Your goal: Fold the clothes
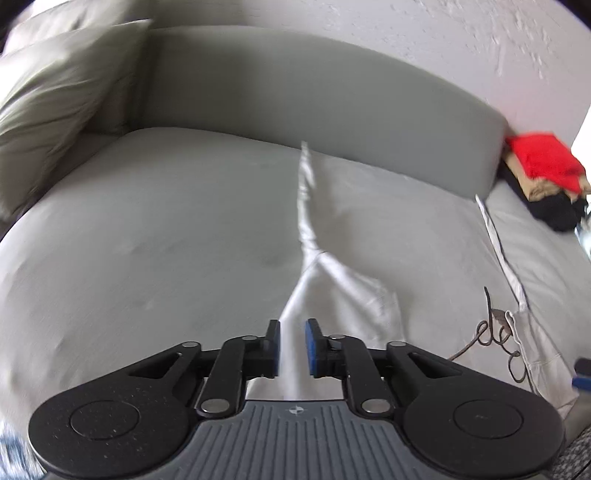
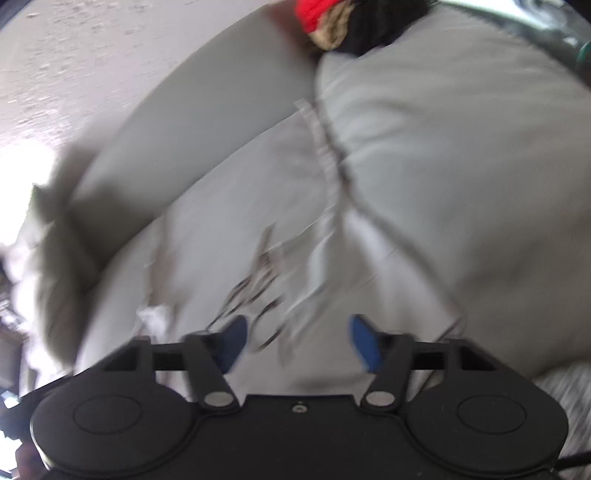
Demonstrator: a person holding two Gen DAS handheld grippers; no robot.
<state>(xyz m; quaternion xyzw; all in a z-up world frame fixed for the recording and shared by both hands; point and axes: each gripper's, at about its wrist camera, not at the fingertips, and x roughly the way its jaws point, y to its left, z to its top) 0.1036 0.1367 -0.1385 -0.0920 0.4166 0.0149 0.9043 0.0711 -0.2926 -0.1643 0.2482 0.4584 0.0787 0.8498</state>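
A white garment (image 1: pixel 332 280) with dark script lettering (image 1: pixel 495 332) lies stretched over the grey sofa seat (image 1: pixel 147 229). My left gripper (image 1: pixel 292 343) is shut on a bunched fold of the white garment, which runs up between its blue pads. In the blurred right wrist view the same garment (image 2: pixel 317 236) with its dark lettering (image 2: pixel 255 280) lies just ahead of my right gripper (image 2: pixel 297 339), which is open and holds nothing.
A pile of red, tan and black clothes (image 1: pixel 543 173) sits at the sofa's far right end; it also shows in the right wrist view (image 2: pixel 332 22). Grey-green cushions (image 1: pixel 55 92) lean at the left. The sofa backrest (image 1: pixel 295 96) stands against a white textured wall.
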